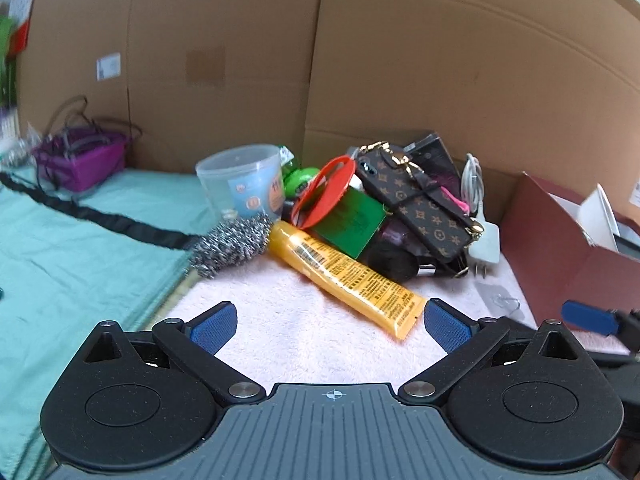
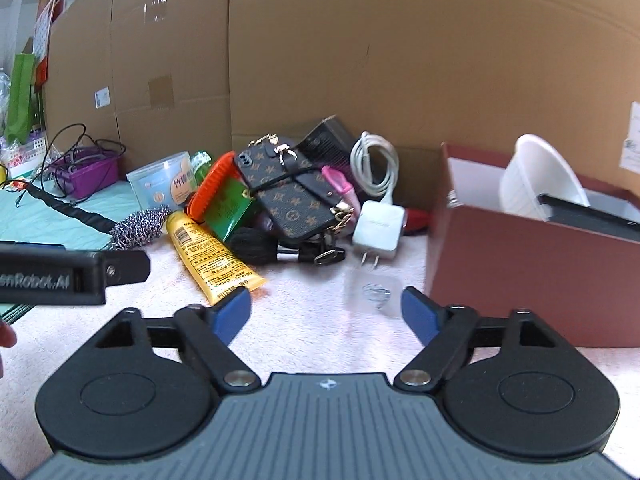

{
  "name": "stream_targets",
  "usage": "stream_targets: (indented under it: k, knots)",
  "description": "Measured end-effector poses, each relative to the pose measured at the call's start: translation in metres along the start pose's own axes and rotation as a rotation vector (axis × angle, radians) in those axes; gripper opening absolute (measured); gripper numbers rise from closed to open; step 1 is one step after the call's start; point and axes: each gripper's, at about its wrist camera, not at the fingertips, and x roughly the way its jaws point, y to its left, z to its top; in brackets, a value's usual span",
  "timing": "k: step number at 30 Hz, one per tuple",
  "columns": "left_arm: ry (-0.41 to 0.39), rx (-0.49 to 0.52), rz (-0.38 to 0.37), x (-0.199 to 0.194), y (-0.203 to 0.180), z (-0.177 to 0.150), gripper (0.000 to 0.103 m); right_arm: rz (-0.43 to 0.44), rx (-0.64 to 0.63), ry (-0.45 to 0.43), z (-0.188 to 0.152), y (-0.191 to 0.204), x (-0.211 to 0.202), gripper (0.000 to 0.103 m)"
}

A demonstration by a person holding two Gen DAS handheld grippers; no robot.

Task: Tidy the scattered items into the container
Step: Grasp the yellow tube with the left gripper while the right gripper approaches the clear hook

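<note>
**Left wrist view: both grippers empty before a heap of clutter**

Left wrist camera looks across a pink towel [image 1: 280, 304] toward a pile of household items stacked against a cardboard wall [image 1: 440, 60]. The left gripper [image 1: 328, 320] hovers low over the towel, jaws spread wide and holding nothing. Just ahead lies a yellow tube [image 1: 344, 276], its crimped end near the right blue pad. A steel scourer [image 1: 232, 246] sits touching the tube's cap end, with a clear plastic tub [image 1: 244, 180] upright behind it. An orange brush [image 1: 324, 190] leans over a green card [image 1: 352, 220], and a brown patterned phone case [image 1: 420, 204] rests tilted on top of the heap. A white charger [image 1: 486, 246] with its coiled cable lies at the pile's right edge.

From the right wrist camera, the right gripper [image 2: 326, 310] also stands wide open and empty, the tube's end [image 2: 224, 268] just beside its left finger. A clear adhesive hook [image 2: 374, 292] lies flat on the towel between the jaws and the charger [image 2: 378, 228]. The container, a dark red box [image 2: 520, 268], stands to the right, near the charger, already holding a white bowl [image 2: 536, 176]. A purple basket [image 2: 86, 172] of cables sits far left on a teal cloth [image 2: 48, 216], well apart from the pile.
</note>
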Motion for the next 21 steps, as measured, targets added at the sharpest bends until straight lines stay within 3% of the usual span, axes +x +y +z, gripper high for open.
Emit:
stream_targets:
  k: [10, 17, 21]
  knots:
    - [0.1, -0.118, -0.002, 0.07, -0.002, 0.014, 0.086, -0.008, -0.062, 0.048, 0.006, 0.002, 0.043, 0.068]
    - [0.138, -0.09, -0.001, 0.102, -0.012, 0.027, 0.084, -0.035, -0.064, 0.062, 0.013, -0.001, 0.069, 0.068]
    - [0.151, -0.056, 0.045, 0.116, -0.019, 0.024, 0.083, -0.093, -0.089, 0.082, 0.014, 0.004, 0.082, 0.068]
